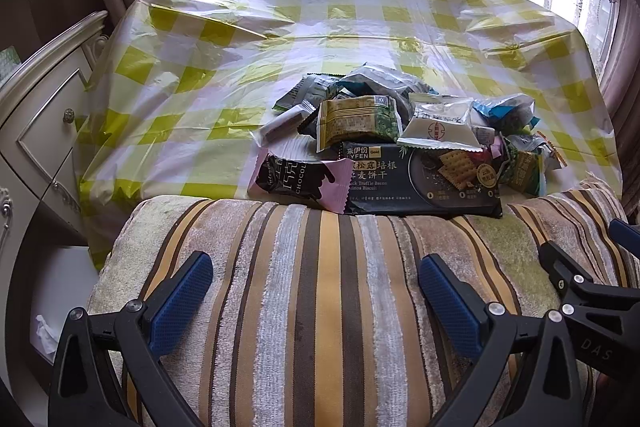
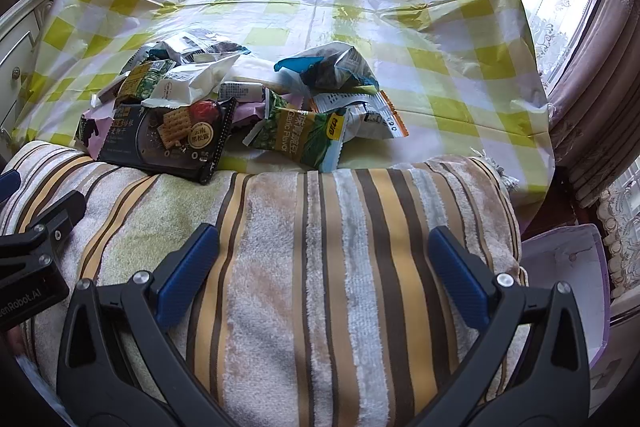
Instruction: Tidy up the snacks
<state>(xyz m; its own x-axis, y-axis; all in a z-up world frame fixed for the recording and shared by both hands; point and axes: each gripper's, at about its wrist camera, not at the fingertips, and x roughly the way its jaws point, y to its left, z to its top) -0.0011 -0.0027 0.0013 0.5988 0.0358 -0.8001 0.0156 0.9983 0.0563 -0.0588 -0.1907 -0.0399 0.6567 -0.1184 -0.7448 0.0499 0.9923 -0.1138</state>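
While both grippers [image 1: 316, 287] [image 2: 324, 259] agape: snack pile [image 1: 400, 131] untouched.

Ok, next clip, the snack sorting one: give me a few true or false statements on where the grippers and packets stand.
1. Both grippers are open and hold nothing. True: the left gripper and right gripper hang over the striped towel.
2. The snack pile sits on a checked tablecloth. True.
3. The black cracker box lies at the far edge of the table. False: it lies at the near edge, beside the towel.
4. The green garlic packet is in the right gripper. False: it lies on the table.
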